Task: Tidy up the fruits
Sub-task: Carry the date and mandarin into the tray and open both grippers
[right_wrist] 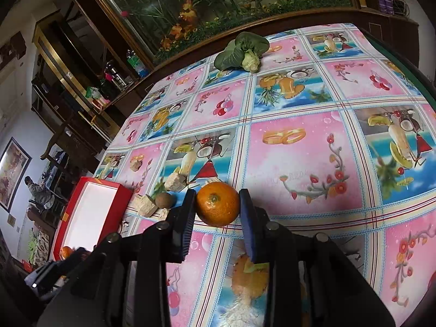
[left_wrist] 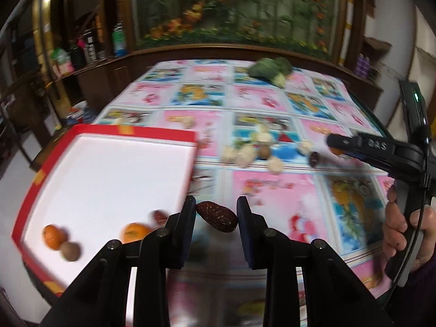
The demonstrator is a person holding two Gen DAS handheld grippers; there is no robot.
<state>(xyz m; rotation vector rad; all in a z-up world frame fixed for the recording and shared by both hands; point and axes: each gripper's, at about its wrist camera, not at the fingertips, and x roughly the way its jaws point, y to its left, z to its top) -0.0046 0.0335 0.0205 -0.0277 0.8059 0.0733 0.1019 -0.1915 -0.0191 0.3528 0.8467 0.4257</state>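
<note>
My left gripper is shut on a dark red date and holds it above the tablecloth, just right of the red-rimmed white tray. The tray holds two oranges, a brown round fruit and a red date. My right gripper is shut on an orange above the table; it also shows in the left wrist view. A brown round fruit lies left of it, and another date lies on the cloth.
Several pale chunks lie scattered mid-table. A green leafy vegetable sits at the far edge. A wooden cabinet with bottles stands behind the table. The tray is at the table's left edge.
</note>
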